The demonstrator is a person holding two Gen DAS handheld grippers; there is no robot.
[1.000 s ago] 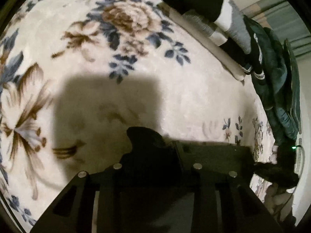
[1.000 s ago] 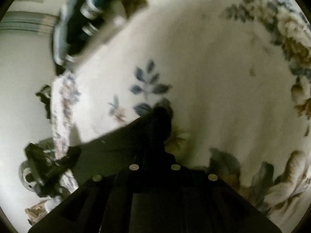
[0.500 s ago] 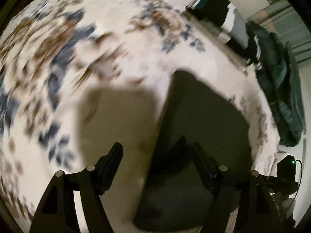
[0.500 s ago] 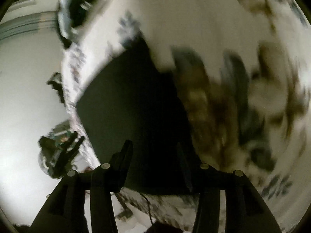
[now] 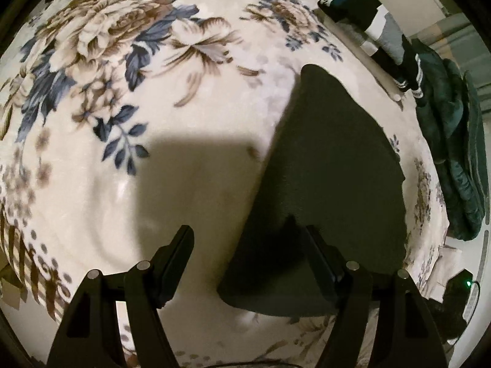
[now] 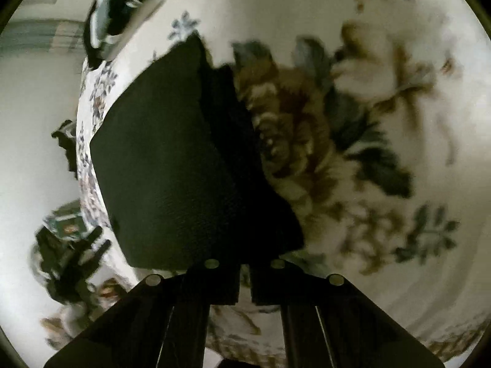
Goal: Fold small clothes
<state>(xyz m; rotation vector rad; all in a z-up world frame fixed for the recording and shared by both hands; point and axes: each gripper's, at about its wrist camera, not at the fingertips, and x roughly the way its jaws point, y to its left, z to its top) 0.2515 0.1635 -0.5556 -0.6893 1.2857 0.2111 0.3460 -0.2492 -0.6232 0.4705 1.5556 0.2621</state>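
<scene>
So: plush floral blanket point(image 5: 129, 61) covers the whole bed, cream pile with big brown roses and blue-grey leaves, soft sheen, shallow ripples near the front edge. The same blanket fills the right wrist view, blurred. Dark green garment point(image 5: 331, 165) lies flat on it toward the right edge, matte fine-knit weave, roughly trapezoid: narrow rounded top, straight left side, wide bottom hem close to the bed's front edge. From the right wrist view, the cloth shows a doubled layer, one long fold line running down its right side. At the far right corner is a folded striped piece point(image 5: 368, 24), black/white/grey bands with teal, and beside it a rumpled dark teal fleece heap point(image 5: 451, 141) hanging over the right edge. Left gripper point(image 5: 250, 245): black flat fingers spread wide, nothing pinched; the garment's lower left part sits between them, right finger over the cloth, left finger over bare blanket. Right gripper point(image 6: 244, 282): fingers pressed together, nothing between the tips, just below the garment's bottom hem.
</scene>
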